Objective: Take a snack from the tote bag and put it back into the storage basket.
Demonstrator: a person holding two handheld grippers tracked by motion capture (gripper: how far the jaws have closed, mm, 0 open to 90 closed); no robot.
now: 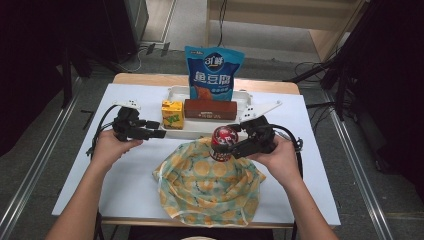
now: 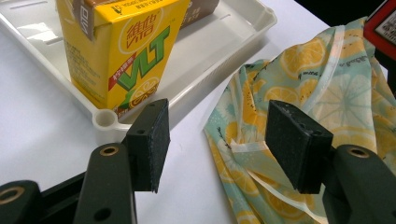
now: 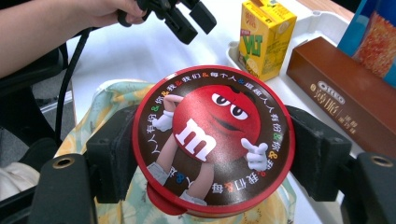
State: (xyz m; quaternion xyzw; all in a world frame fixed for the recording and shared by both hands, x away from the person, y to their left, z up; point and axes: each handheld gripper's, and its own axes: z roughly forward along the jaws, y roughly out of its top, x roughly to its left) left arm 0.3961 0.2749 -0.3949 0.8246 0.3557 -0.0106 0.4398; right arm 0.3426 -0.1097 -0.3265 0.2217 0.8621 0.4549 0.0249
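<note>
The red candy tub point(image 3: 212, 140) sits clamped between the right gripper point(image 1: 239, 145)'s jaws, held upright above the far edge of the lemon-print cloth bag point(image 1: 210, 182), probably so it can go into the bag. From the tub, the white tray point(image 1: 176, 92) lies at about twelve o'clock, holding a yellow drink carton point(image 1: 172, 114), a brown biscuit box point(image 1: 210, 108) and a blue snack bag point(image 1: 212, 72). The left gripper point(image 1: 154, 129), at nine o'clock, has its jaws apart and empty, near the bag's edge, likely ready to hold it open.
</note>
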